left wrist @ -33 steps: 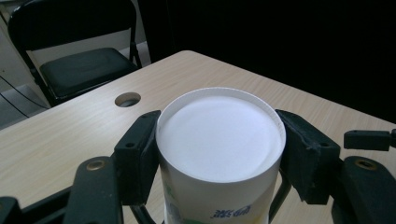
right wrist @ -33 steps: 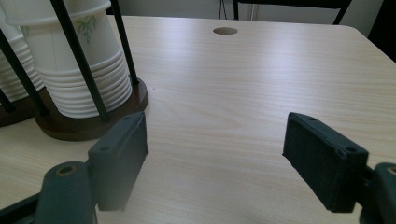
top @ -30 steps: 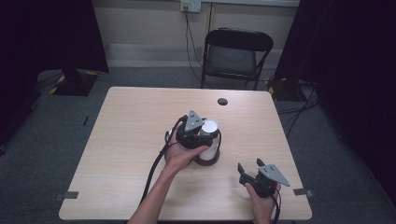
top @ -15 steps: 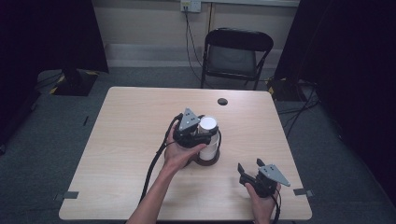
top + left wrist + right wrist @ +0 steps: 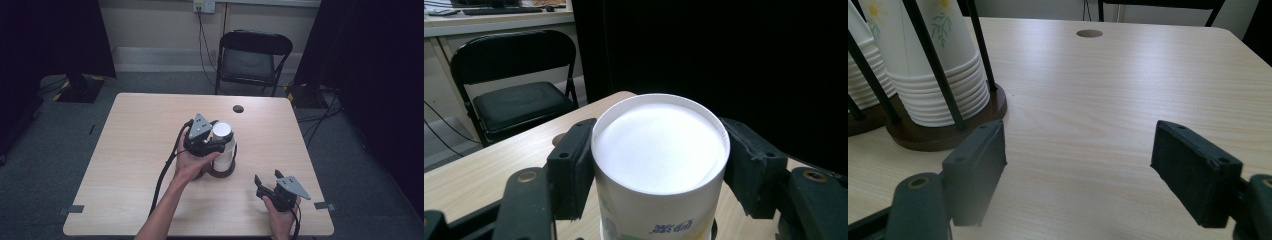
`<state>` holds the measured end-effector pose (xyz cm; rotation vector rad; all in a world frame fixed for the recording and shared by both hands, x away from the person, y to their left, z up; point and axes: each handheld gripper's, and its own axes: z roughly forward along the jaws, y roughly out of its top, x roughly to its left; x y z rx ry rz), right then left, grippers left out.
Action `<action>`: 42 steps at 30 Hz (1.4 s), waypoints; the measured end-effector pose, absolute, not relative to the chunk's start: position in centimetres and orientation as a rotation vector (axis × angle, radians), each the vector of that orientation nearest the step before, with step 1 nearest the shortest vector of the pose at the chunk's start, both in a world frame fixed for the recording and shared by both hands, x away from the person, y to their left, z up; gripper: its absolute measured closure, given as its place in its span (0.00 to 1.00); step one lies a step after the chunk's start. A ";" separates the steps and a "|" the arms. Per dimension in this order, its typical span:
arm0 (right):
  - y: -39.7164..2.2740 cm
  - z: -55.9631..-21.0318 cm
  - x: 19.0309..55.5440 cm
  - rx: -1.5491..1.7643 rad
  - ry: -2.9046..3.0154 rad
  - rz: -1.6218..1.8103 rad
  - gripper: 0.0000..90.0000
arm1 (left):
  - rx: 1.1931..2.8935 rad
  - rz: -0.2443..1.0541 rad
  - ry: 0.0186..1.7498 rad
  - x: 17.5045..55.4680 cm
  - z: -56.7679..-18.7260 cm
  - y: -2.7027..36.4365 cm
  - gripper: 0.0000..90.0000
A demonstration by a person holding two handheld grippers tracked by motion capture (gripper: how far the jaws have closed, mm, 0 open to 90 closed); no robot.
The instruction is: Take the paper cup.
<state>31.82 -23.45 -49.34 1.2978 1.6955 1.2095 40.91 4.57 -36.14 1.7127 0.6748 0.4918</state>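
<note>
Paper cup [image 5: 222, 131], white and upside down, topping a stack in a dark round holder [image 5: 222, 172] near the middle of the table [image 5: 130, 150] in the high view; clamped at its upper part by the left gripper [image 5: 216, 145], pads pressing its sides. Right of the holder and nearer the table's front edge, the right gripper [image 5: 265, 181] in a hand, jaws spread, nothing between them. Beyond the holder, toward the far edge, a small dark hole [image 5: 238, 108] in the tabletop; past that edge, a black folding chair [image 5: 254, 55]. From the left gripper view: paper cup [image 5: 659, 165] squeezed between both black pads [image 5: 571, 170], flat white base uppermost, printed wall below. From the right gripper view: right gripper [image 5: 1078, 165] wide apart over bare wood, holder [image 5: 943, 127] off to the left with nested cups [image 5: 935, 75] between thin black rods, flower print on their sides.
</note>
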 end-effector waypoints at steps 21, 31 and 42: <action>-23.4 -49.3 31.8 1.298 1.699 1.203 0.24 | 1.679 0.467 0.646 39.2 -35.1 6.6 0.39; -23.4 -49.3 31.8 1.298 1.699 1.200 0.24 | 1.631 0.409 0.659 38.2 -35.4 8.8 0.39; -23.3 -49.3 32.0 1.299 1.715 1.198 0.27 | 1.568 0.391 0.694 37.0 -35.9 11.0 0.39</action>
